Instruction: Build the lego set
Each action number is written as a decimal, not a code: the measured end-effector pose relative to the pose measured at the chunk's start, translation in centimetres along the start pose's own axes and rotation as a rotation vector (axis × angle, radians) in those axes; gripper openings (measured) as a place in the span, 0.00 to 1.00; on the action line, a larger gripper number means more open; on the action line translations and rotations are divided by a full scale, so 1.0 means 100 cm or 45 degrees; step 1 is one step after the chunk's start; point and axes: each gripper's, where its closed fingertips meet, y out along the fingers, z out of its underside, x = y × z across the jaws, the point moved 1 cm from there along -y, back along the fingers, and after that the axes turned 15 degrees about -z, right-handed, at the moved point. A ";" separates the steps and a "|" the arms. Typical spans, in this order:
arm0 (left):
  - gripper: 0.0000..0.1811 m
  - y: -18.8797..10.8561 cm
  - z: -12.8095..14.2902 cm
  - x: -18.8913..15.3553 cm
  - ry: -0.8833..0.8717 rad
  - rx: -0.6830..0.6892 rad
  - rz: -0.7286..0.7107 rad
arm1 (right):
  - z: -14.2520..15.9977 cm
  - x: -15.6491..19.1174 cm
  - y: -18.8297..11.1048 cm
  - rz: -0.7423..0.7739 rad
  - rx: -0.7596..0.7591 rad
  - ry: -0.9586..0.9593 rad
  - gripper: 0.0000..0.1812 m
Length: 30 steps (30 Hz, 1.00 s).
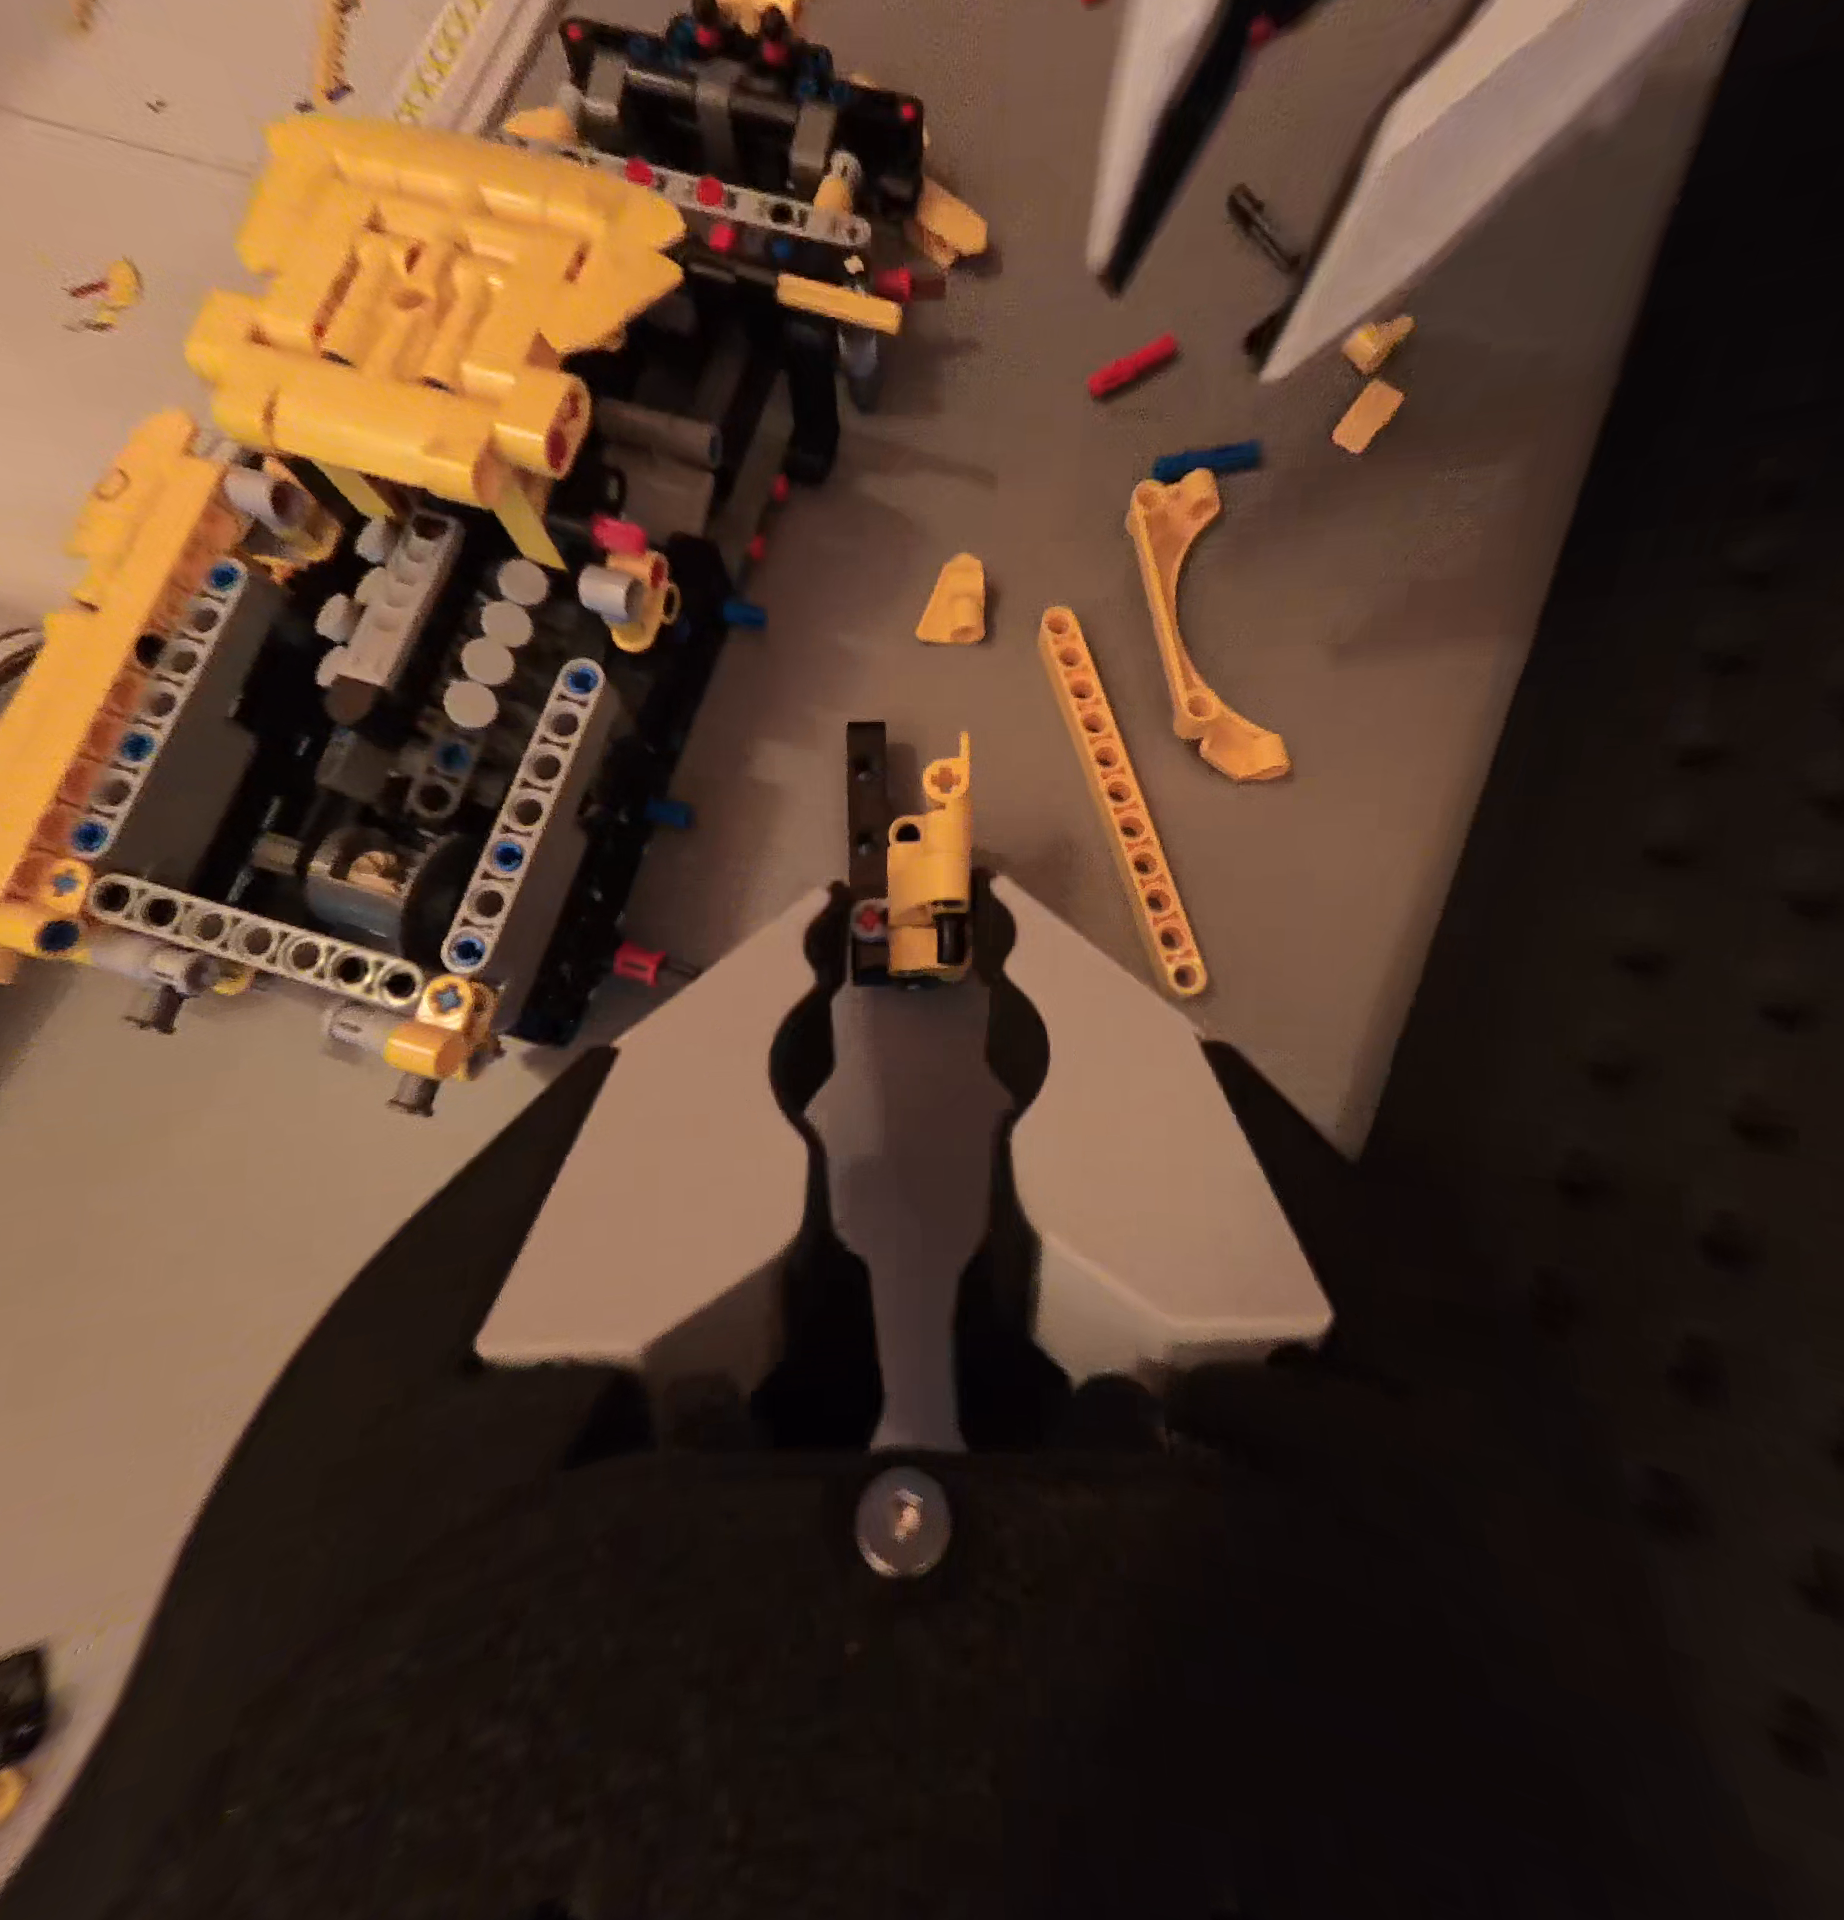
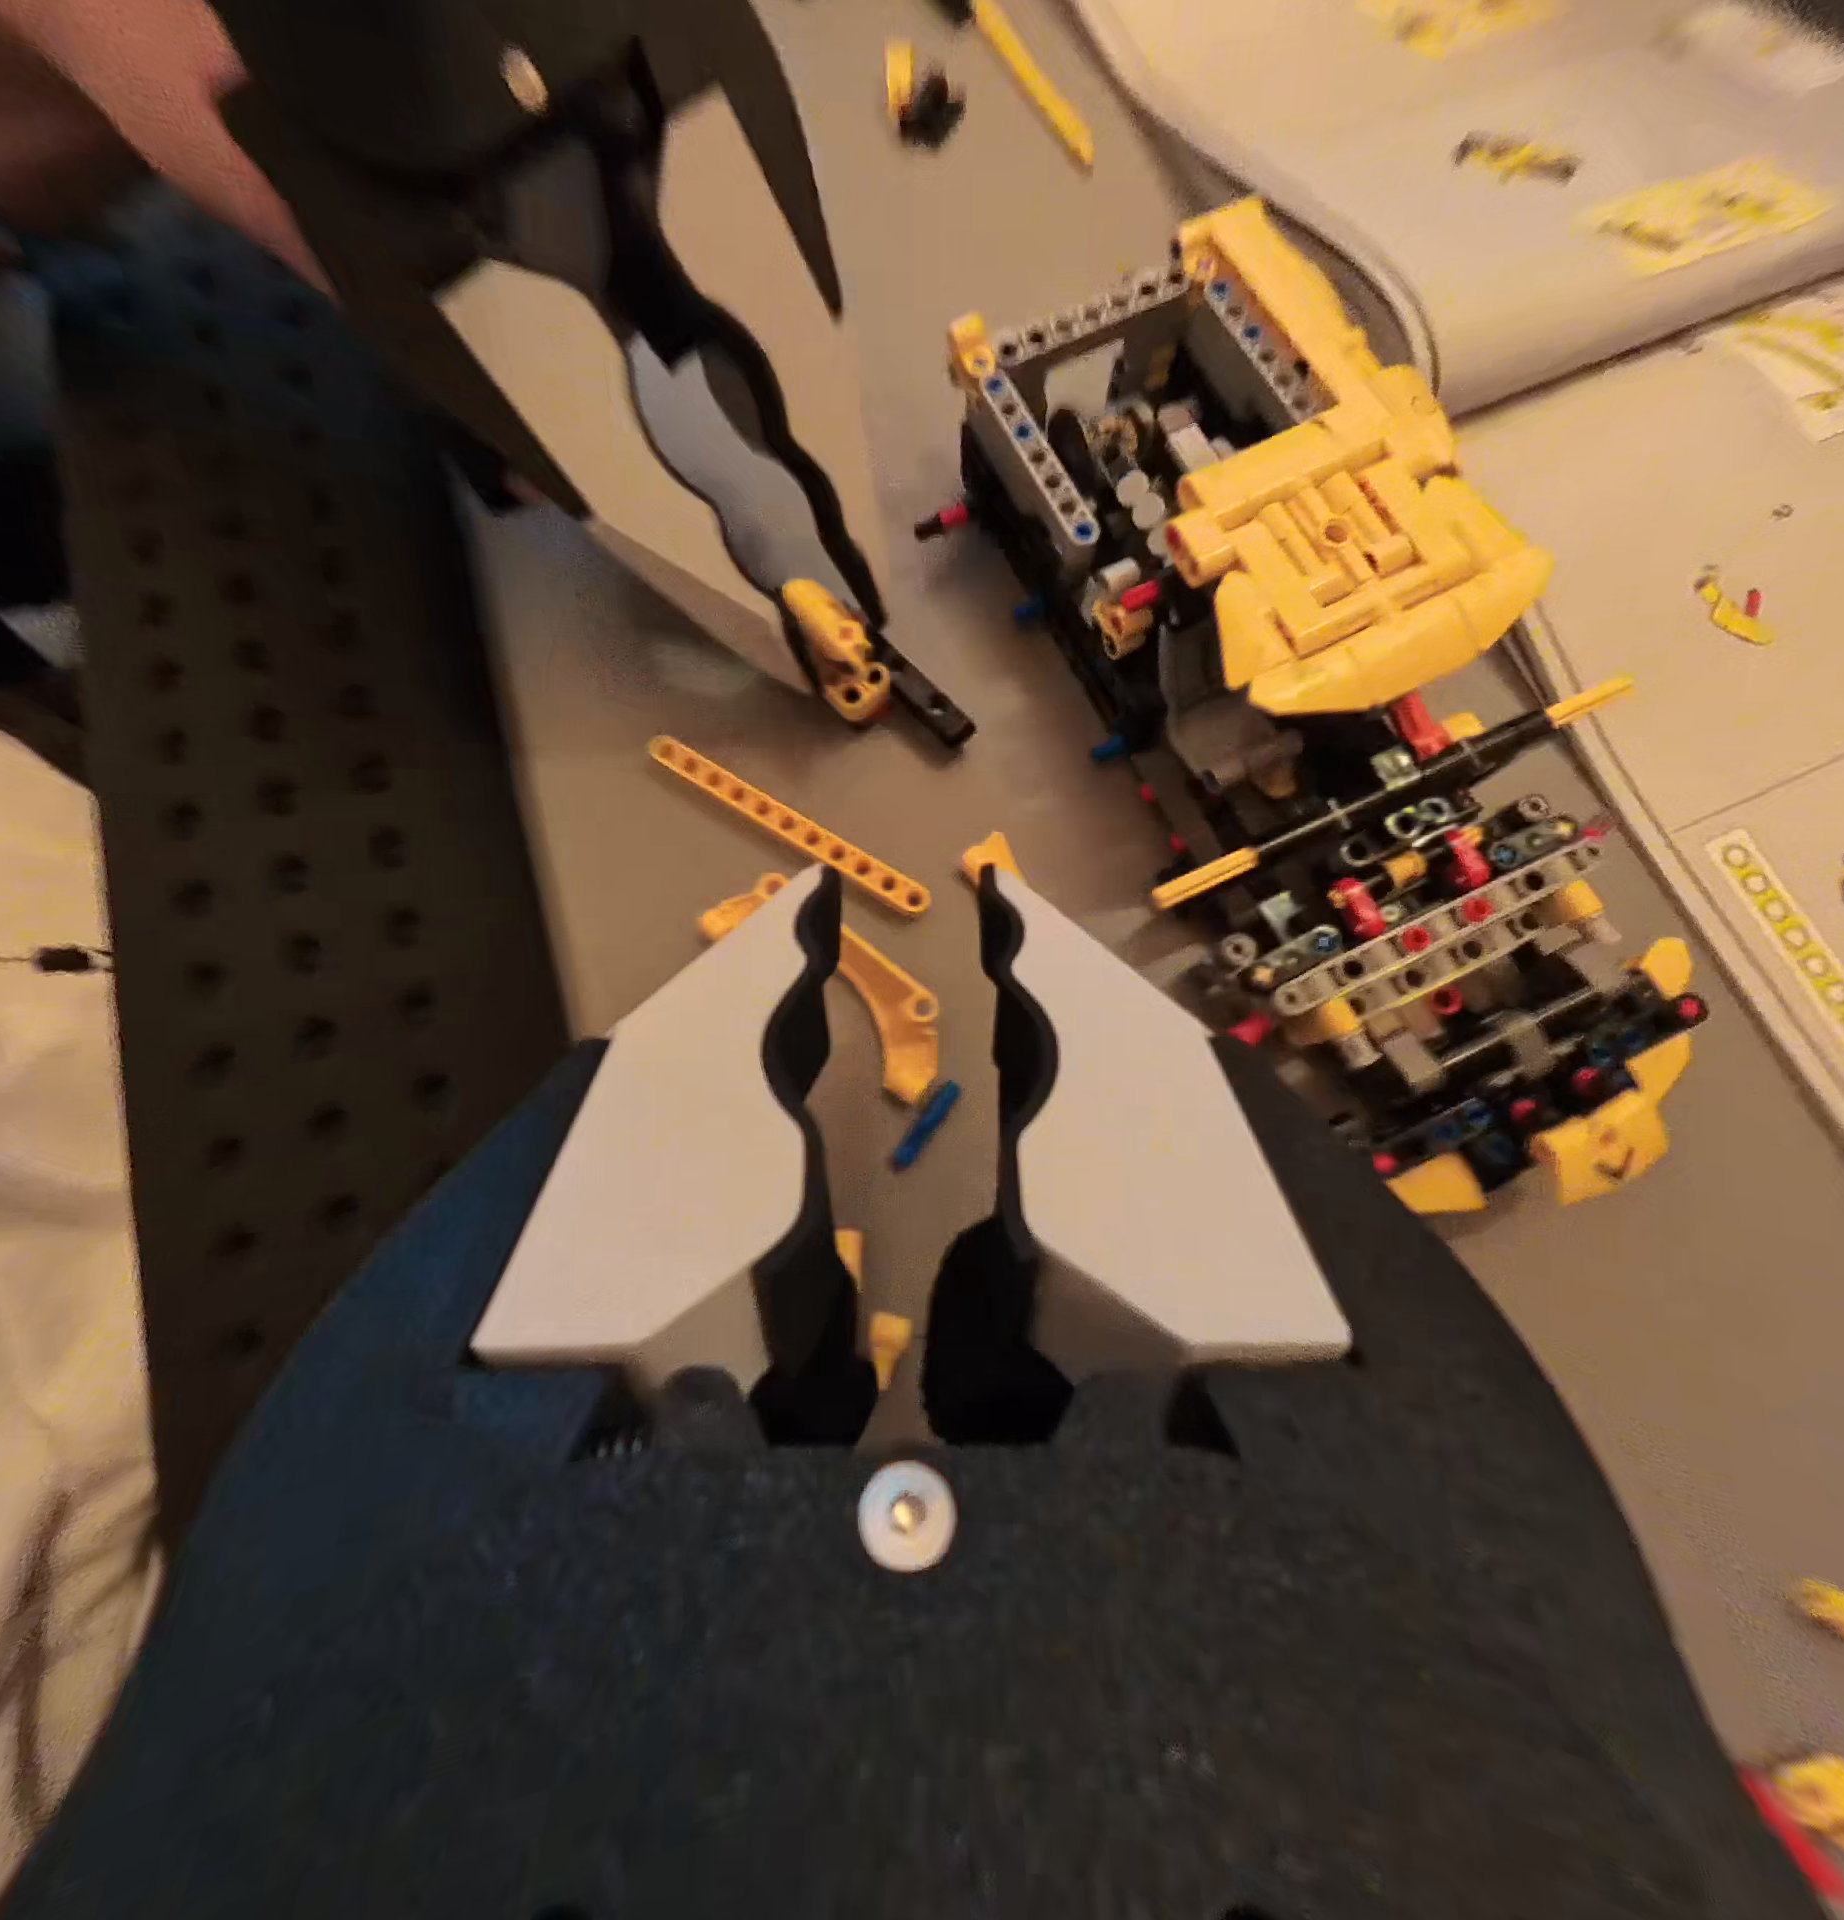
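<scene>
A: Left tool (image 1: 910, 914)?
B: Clamped on a small yellow-and-black sub-assembly (image 1: 913, 862), held above the grey tabletop (image 1: 897, 499).
A: Right tool (image 2: 905, 883)?
B: Parted narrowly, empty, over a curved yellow piece (image 2: 897, 1013) and blue pin (image 2: 926, 1124).
A: Main model?
B: Yellow-and-black vehicle (image 2: 1313, 665), on the tabletop beside a long yellow beam (image 2: 788, 826).
</scene>
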 end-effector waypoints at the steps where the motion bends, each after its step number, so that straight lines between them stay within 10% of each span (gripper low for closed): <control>1: 0.12 -0.001 0.001 0.000 -0.007 -0.004 -0.008 | 0.001 0.006 -0.003 0.008 -0.075 0.009 0.13; 12: 0.12 -0.072 0.064 0.070 -0.207 0.096 -0.305 | 0.018 -0.008 -0.032 0.392 -0.417 0.031 0.06; 30: 0.25 -0.037 0.055 0.131 -0.241 0.121 -0.297 | 0.024 -0.019 -0.037 0.316 -0.562 0.172 0.11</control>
